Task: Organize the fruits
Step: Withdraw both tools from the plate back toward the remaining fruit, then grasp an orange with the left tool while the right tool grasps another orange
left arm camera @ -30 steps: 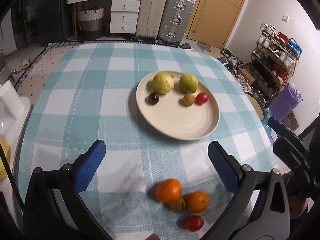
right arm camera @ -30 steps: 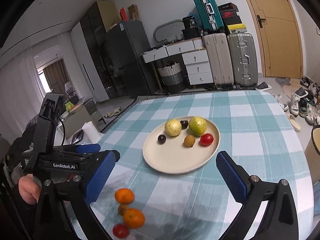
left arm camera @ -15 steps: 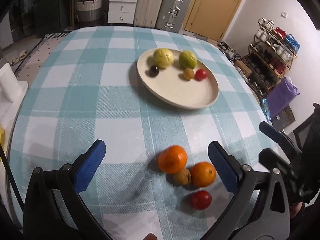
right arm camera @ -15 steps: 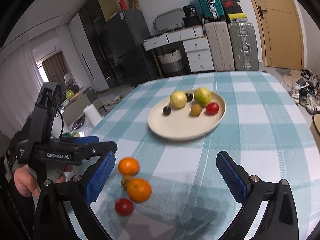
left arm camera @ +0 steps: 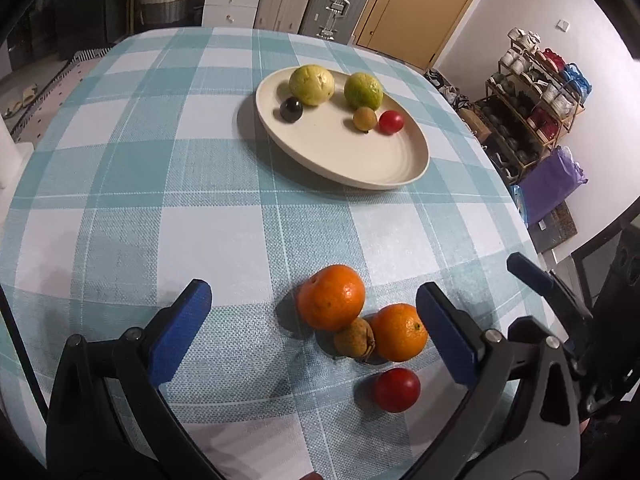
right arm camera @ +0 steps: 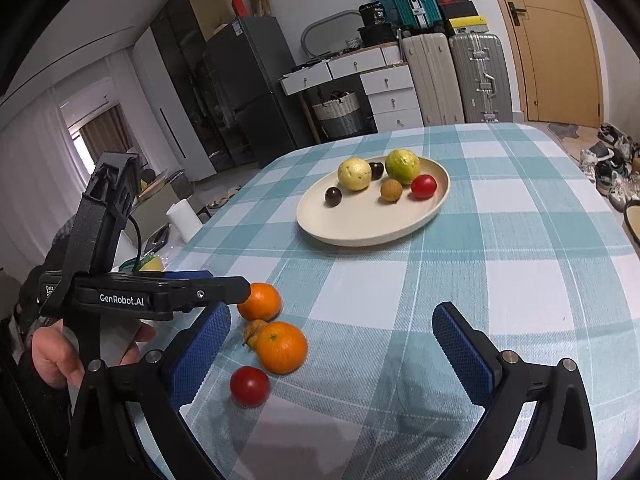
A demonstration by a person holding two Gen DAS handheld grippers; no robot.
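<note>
On the checked tablecloth near the front edge lie two oranges [left arm camera: 331, 297] [left arm camera: 398, 332], a small brownish fruit [left arm camera: 354, 343] wedged between them, and a red tomato [left arm camera: 397, 389]. My left gripper [left arm camera: 312, 328] is open and hovers just above and around this cluster, holding nothing. In the right wrist view the same oranges [right arm camera: 260, 301] [right arm camera: 281, 346] and tomato [right arm camera: 249, 385] sit left of centre; my right gripper [right arm camera: 332, 350] is open and empty, with its left finger beside the tomato. Farther back a cream plate [left arm camera: 360, 160] [right arm camera: 344, 224] holds two green-yellow guavas, a dark plum, a small brown fruit and a red tomato.
The left gripper's black body [right arm camera: 120, 296] and the hand holding it fill the left of the right wrist view. The table edge curves close on the right [left arm camera: 516, 216]. Suitcases, drawers, a shoe rack and a door stand beyond the table.
Both grippers have moved forward and down toward the loose fruit cluster, which now sits between the left gripper's fingers. No fruit has moved; both stay open.
</note>
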